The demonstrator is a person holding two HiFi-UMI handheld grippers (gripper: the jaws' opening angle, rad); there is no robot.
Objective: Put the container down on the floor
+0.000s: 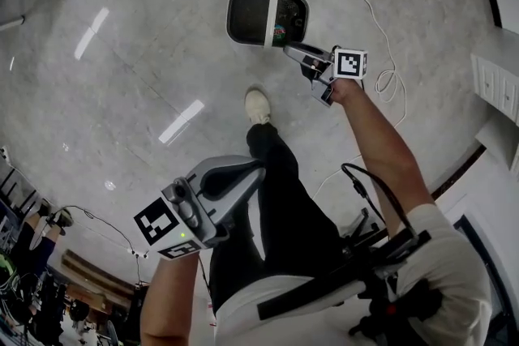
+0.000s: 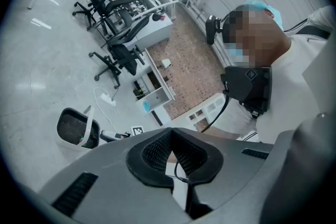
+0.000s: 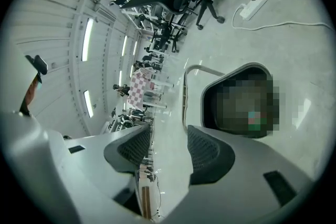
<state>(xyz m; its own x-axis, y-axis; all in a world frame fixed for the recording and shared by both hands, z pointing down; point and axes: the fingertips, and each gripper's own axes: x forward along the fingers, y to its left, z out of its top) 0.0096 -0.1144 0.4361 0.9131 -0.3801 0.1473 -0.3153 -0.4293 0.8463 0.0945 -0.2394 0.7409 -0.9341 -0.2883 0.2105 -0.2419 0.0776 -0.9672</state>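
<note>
1. Container [image 1: 247, 16] down on the floor [image 1: 122, 93], upright, mouth facing up, out in the open ahead of the person's shoe [image 1: 258, 105] and well clear of the cabinets at the room's edge.
2. Oblong in plan, with the long axis running left to right across the head view; white handle [image 1: 272, 16] arched over it the short way, a little right of the middle.
3. Right gripper [image 1: 290, 51] pointing at the container's near right corner, tips just beside the rim; touching or not, impossible to tell from above.
4. In the right gripper view, jaws standing wide apart [image 3: 168, 139] with only bare floor showing in the gap; nothing gripped. Container [image 3: 207, 86] just ahead and to the right of the jaw line, handle [image 3: 185, 92] rising just beyond the gap.
5. Left gripper [image 1: 242, 168] held back over the person's thigh, far from the container; jaws closed together on nothing in its own view [image 2: 172, 139], with the container [image 2: 73, 128] small and distant at lower left.
6. Judged from this: set-down done, handle let go. Right hand much the nearer. Coming move likely a straight pull-back along the jaw line, away from the handle, keeping the right-hand jaw off the rim so as not to drag or tip the container.
</note>
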